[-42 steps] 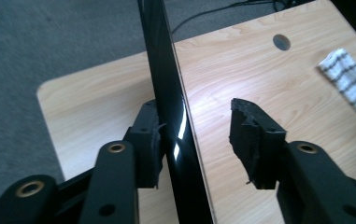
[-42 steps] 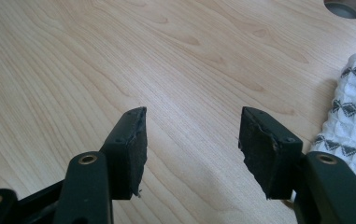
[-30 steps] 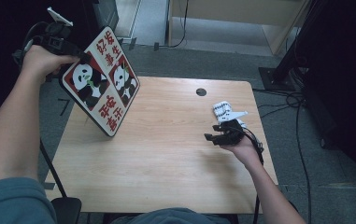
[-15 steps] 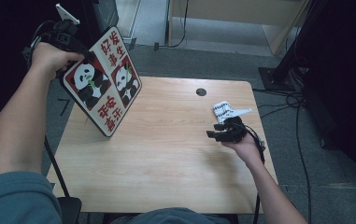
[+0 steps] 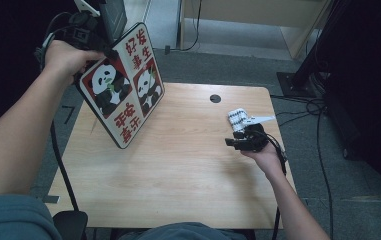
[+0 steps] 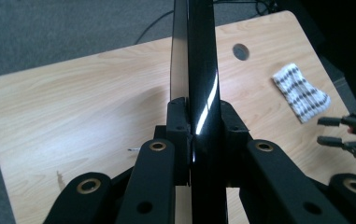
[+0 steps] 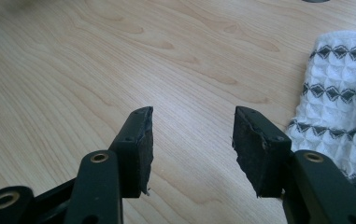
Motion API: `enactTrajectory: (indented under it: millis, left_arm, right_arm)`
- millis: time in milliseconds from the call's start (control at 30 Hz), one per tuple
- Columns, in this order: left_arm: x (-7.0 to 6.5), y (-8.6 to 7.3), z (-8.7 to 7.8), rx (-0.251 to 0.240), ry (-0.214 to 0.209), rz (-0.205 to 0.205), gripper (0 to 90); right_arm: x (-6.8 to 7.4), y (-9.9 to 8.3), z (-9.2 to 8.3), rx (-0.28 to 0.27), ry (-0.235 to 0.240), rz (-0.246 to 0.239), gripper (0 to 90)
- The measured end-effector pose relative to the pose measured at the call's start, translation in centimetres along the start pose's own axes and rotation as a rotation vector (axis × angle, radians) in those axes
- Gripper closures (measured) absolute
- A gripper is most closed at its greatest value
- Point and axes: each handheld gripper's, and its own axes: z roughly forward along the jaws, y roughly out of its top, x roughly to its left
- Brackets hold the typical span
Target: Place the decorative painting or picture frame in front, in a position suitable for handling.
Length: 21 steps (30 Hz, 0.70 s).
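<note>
Wooden table [image 5: 178, 165], striped cloth [image 5: 239, 119] beside open right hand-held gripper [image 7: 192, 140].

A wooden table [image 5: 178, 180] stands on grey carpet [image 5: 238, 65] with cables [image 5: 323, 150].

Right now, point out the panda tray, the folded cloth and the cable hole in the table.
panda tray [image 5: 123, 92], high view, on its printed face between the pandas.
folded cloth [image 6: 301, 91], left gripper view, middle of the patterned fabric.
cable hole [image 5: 215, 98], high view, centre of the dark round opening.
</note>
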Motion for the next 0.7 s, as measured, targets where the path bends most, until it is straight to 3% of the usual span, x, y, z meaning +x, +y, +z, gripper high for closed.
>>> enactTrajectory:
  millis: [300,400,500,700]
  left_arm:
    - [-5.0,-1.1,0.5,0.048,-0.034,0.079,79.7]
    - [-5.9,-1.3,0.7,0.04,-0.072,0.089,79.7]
    - [-6.8,-1.6,1.2,0.041,-0.108,0.123,79.6]
    - [-8.8,-2.1,3.2,0.075,-0.129,0.172,79.7]
  right_arm:
    - [0.1,-0.2,0.1,0.019,-0.006,0.002,49.0]
    - [0.1,-0.1,0.2,0.025,-0.009,0.01,48.6]
    - [0.1,-0.1,0.2,0.022,-0.014,0.003,47.4]
    - [0.2,-0.1,0.3,0.03,-0.017,-0.003,47.2]
